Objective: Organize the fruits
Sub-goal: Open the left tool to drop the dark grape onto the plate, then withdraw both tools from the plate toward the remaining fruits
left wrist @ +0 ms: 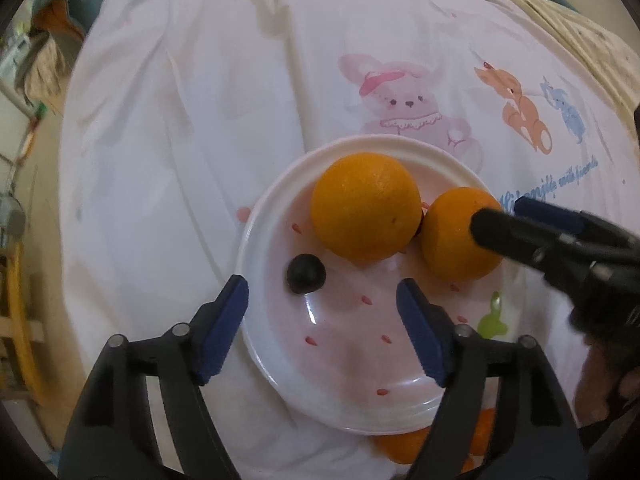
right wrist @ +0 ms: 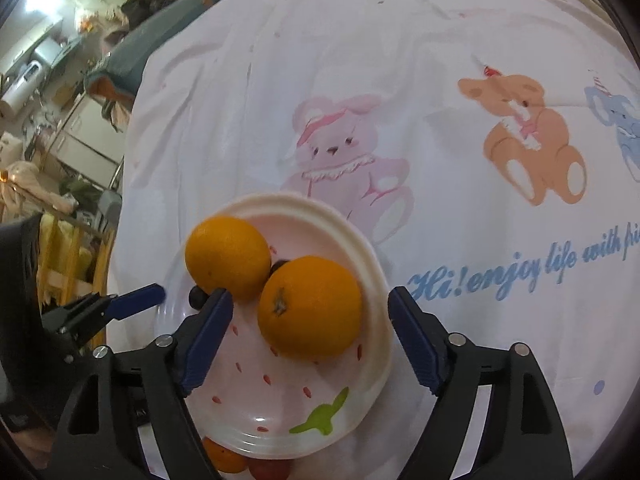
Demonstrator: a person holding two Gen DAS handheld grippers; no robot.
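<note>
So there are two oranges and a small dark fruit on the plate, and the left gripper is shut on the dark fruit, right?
Not quite. In the left wrist view the left gripper is open, and the dark fruit lies free on the plate. The two oranges are there.

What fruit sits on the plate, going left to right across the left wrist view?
Small dark fruit → larger orange → second orange, partly covered by the right tool. All sit on the plate.

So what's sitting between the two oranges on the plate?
A small dark fruit is wedged between the big orange and the other orange, seen from the right wrist.
</note>
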